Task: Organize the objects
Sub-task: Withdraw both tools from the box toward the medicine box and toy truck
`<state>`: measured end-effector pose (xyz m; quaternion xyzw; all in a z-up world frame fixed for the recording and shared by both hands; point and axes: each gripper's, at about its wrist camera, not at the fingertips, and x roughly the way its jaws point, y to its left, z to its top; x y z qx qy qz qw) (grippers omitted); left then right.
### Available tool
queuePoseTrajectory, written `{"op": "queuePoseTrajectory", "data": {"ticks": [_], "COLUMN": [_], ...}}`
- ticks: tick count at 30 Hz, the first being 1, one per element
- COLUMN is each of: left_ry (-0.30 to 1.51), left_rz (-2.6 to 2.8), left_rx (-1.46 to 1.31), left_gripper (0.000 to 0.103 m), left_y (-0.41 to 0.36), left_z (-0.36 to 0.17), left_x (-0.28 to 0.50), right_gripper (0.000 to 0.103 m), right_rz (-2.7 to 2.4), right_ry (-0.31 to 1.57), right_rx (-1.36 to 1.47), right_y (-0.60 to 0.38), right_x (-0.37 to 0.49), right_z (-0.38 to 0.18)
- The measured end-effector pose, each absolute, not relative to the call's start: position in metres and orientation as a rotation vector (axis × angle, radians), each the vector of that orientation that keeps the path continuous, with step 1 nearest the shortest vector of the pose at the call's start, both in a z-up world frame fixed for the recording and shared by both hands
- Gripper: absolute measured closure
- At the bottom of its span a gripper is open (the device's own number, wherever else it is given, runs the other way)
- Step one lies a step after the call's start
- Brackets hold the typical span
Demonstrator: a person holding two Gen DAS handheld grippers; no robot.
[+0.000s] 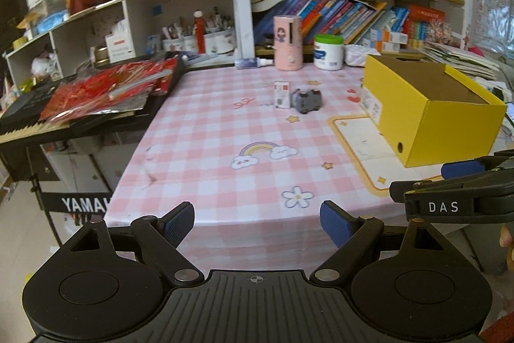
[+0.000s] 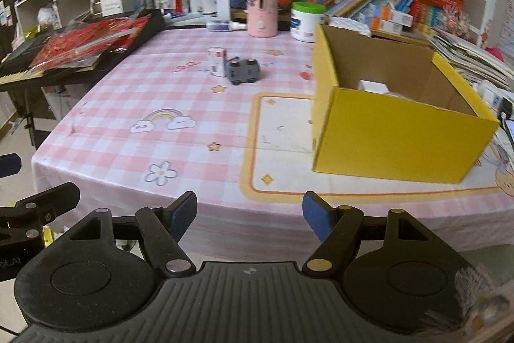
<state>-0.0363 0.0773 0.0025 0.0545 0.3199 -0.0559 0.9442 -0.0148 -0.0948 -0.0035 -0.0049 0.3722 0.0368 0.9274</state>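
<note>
Two small things sat mid-frame in the left wrist view: a grey toy car (image 1: 307,100) touching a little white carton (image 1: 282,94) on the pink checked bench (image 1: 205,150). Yellow box (image 1: 449,130) was at right. Left claw (image 1: 257,222) gaped wide, empty.

Right wrist view: car (image 2: 242,70) and carton (image 2: 217,60) upper middle, box (image 2: 398,140) at right with something white (image 2: 372,86) inside. Right claw (image 2: 250,214) open too, holding nothing.
</note>
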Motion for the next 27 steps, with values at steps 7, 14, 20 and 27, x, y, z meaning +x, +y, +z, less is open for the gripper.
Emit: {"op": "queuePoseTrajectory", "data": {"ticks": [7,14,20,27], "left_ry": [0.669,0.685,0.694,0.694], "left_rz": [-0.085,-0.067,-0.051,-0.03], "left_rx": [0.099,0.083,0.068,0.046], "left_gripper": [0.015,0.015,0.015,0.015], "left_y": [0.085,0.089,0.088,0.084], "left_z": [-0.003,-0.005,-0.005,-0.004], "left_x": [-0.023,0.005,0.035,0.07], "right_gripper": [0.033,0.033,0.033,0.034], "right_rz": [0.116,0.138,0.147,0.157], "right_ry": [0.776,0.787,0.791,0.779], "right_rx": [-0.028,-0.037,-0.044,-0.052], "right_y": [-0.082,-0.077,-0.078,-0.083], "right_x": [0.002,0.033,0.067,0.107], "right_z": [-0.009,-0.012,-0.012,-0.009]}}
